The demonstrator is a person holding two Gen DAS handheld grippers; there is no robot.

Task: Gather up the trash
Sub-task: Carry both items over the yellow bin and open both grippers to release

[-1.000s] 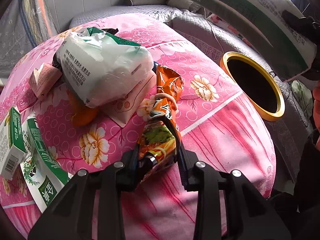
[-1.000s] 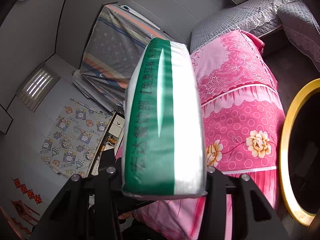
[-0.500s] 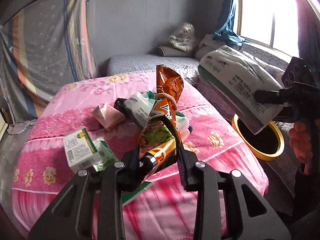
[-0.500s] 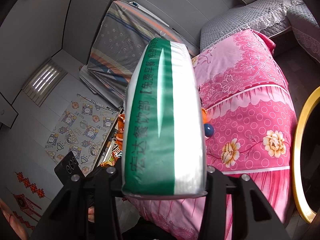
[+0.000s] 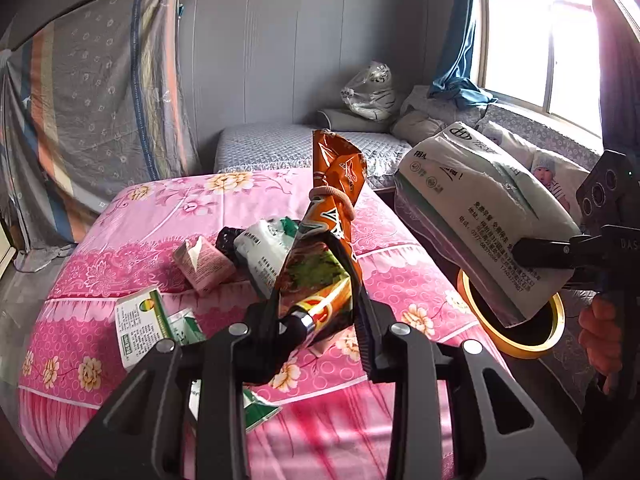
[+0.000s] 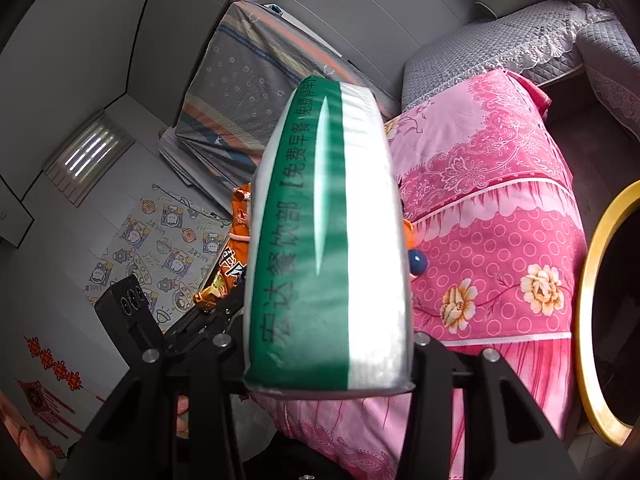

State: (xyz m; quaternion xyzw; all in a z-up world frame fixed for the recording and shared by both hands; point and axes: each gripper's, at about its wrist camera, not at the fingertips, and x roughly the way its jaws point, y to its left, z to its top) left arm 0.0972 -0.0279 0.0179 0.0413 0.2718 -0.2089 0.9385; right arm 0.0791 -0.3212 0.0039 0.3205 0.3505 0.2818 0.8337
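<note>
Orange snack bag [image 5: 320,268] pinched low in left gripper [image 5: 320,312], tissue pack [image 6: 328,248] clamped in right gripper [image 6: 328,364]; bag probably risked flopping past bin [image 5: 556,320].

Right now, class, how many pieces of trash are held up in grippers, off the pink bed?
2. The orange snack bag is clamped in the left gripper above the bed; the green-and-white tissue pack is in the right gripper near the yellow-rimmed bin.

Daylight from a blown-out window [image 5: 536,40] (upper right), dim grey room, sharp focus, strong fisheye bending at edges
</note>
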